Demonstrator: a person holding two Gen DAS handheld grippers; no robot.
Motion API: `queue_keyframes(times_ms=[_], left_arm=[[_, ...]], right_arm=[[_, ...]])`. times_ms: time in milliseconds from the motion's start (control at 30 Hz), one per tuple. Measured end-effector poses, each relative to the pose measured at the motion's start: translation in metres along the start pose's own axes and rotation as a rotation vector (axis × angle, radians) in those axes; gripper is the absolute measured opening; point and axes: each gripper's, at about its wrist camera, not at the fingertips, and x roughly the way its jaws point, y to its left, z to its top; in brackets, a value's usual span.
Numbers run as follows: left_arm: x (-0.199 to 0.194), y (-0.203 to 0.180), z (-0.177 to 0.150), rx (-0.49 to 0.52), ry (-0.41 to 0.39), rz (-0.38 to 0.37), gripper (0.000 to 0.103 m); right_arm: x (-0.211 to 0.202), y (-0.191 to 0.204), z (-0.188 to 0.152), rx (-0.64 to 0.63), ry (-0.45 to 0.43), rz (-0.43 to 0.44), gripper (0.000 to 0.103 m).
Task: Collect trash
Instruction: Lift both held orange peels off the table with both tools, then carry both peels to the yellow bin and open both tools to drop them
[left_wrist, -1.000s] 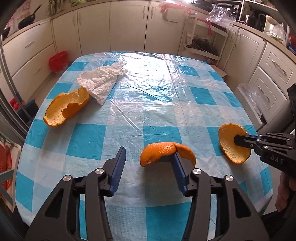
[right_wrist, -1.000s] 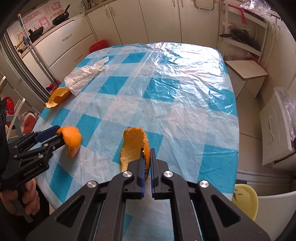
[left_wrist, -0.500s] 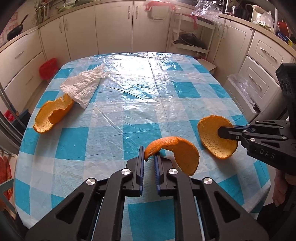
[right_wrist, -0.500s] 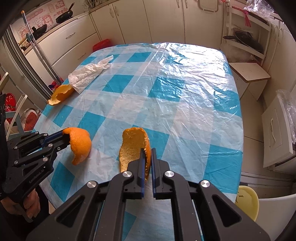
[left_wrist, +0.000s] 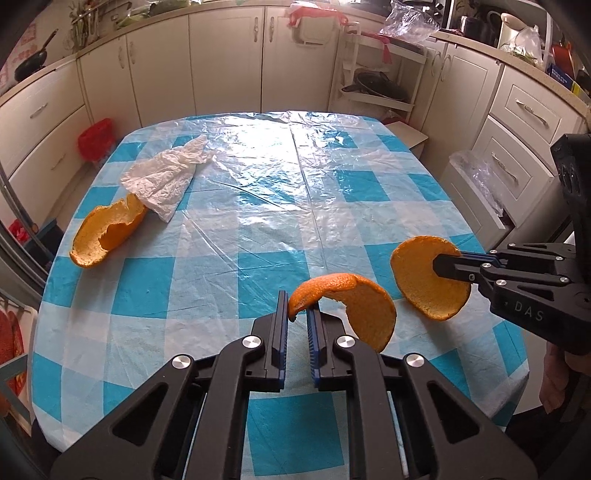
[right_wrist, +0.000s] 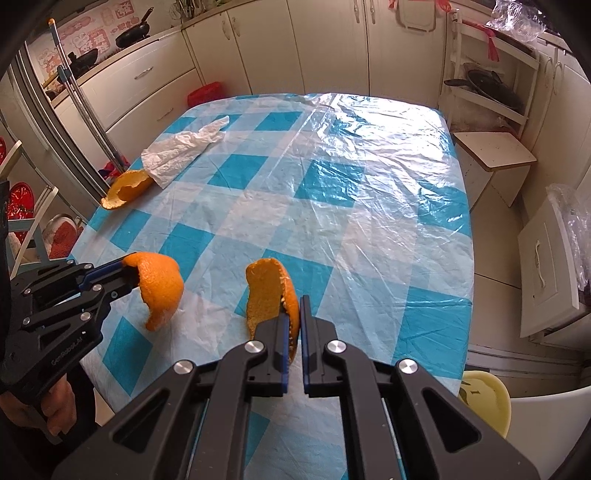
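Orange peel is what you are gripping in each hand. Your left gripper has just closed its jaws, and they are now pinching the tip of a curled orange peel strip, glossy skin up and arching off to the right, lifted clear of the checked tablecloth. Your right gripper is clamping the edge of a broad cupped peel, its pale pitted pith facing left, held above the near right part of the table. A third peel shell, torn and cupped with the pith showing, is lying at the far left edge, touching a crumpled white tissue just beyond it.
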Motion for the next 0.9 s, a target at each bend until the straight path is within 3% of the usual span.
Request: queue_keyframes(times_ms=[367,600,900], left_arm=[[-0.008,-0.019,0.006,-0.009,0.002,-0.070,0.009],[-0.017,-0.056,0.012,0.040,-0.007,-0.137,0.009],[-0.023,-0.129,0.010,0.131,-0.002,-0.239,0.009]], right_arm=[[-0.028,-0.030,-0.009,0.044,-0.042,-0.061,0.006],[-0.066,-0.071,-0.027,0.084,-0.038,-0.192,0.006],[-0.091,-0.131,-0.067,0.138,0.090,-0.351,0.006]])
